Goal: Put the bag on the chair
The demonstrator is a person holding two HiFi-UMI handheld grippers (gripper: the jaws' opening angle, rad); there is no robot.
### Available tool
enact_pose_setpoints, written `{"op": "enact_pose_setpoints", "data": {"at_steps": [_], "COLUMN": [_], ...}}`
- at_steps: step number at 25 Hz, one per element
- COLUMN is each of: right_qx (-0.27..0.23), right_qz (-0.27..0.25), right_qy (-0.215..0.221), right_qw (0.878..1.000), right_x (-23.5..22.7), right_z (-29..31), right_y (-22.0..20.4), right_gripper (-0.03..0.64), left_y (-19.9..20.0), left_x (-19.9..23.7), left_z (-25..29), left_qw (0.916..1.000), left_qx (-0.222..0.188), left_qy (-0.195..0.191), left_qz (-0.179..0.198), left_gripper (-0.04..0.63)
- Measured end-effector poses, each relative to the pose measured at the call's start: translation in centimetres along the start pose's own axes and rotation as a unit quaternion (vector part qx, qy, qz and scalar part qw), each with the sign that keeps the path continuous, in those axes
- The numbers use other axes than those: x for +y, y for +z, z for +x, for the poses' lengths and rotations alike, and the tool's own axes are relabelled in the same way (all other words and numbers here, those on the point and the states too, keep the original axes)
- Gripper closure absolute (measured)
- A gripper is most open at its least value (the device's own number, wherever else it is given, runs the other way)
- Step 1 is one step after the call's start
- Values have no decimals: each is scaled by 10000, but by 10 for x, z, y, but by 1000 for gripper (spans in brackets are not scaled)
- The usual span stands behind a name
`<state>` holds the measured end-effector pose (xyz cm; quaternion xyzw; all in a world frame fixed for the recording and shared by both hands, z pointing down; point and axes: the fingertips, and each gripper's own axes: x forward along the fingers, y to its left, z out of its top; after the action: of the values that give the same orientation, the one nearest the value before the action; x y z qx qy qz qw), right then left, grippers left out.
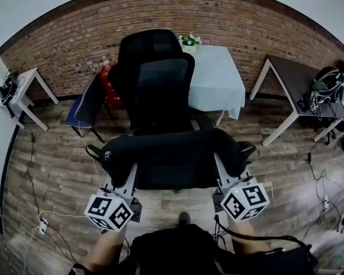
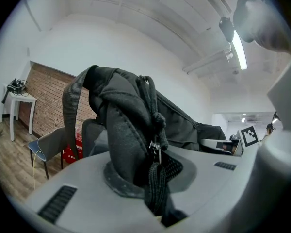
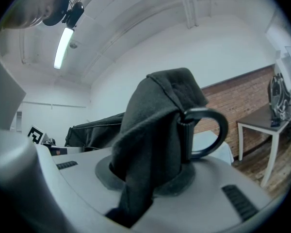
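A long black bag (image 1: pixel 172 150) hangs level between my two grippers, just in front of the backrest of a black office chair (image 1: pixel 160 79) and over its seat. I cannot tell whether it touches the seat. My left gripper (image 1: pixel 121 179) is shut on the bag's left end; the left gripper view shows bunched fabric, a zipper pull and a strap (image 2: pixel 136 140) clamped in my left gripper (image 2: pixel 148 181). My right gripper (image 1: pixel 225 173) is shut on the right end, where my right gripper (image 3: pixel 145 176) pinches a fold of fabric with a plastic ring (image 3: pixel 203 130).
Behind the chair stands a table with a white cloth (image 1: pixel 215 76) and flowers (image 1: pixel 189 40). A blue folding chair (image 1: pixel 86 105) and a red object (image 1: pixel 107 82) are at the left. A white side table (image 1: pixel 23 87), a dark table (image 1: pixel 298 79) and floor cables (image 1: pixel 40 225) flank the room.
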<state>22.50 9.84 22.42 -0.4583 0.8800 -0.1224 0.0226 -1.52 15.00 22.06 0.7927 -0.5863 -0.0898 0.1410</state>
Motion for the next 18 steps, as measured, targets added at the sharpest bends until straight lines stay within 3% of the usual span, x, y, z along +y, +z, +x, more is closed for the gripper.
{"op": "enact_pose_setpoints", "data": {"at_steps": [9, 18], "right_qx": [139, 267], "right_qz": [37, 57], "right_qy": [297, 262], "right_qw": [9995, 9993], "right_x": [-40, -47], "right_z": [42, 101], "right_y": [3, -3], "right_gripper": [525, 525], "left_y": [-7, -2], "left_x": [0, 42], "left_z": [40, 76], "left_qw": [9995, 9993], "left_qx": [57, 79], "left_qy": [323, 354], "left_qz": [-1, -52], "left_gripper": [541, 541]}}
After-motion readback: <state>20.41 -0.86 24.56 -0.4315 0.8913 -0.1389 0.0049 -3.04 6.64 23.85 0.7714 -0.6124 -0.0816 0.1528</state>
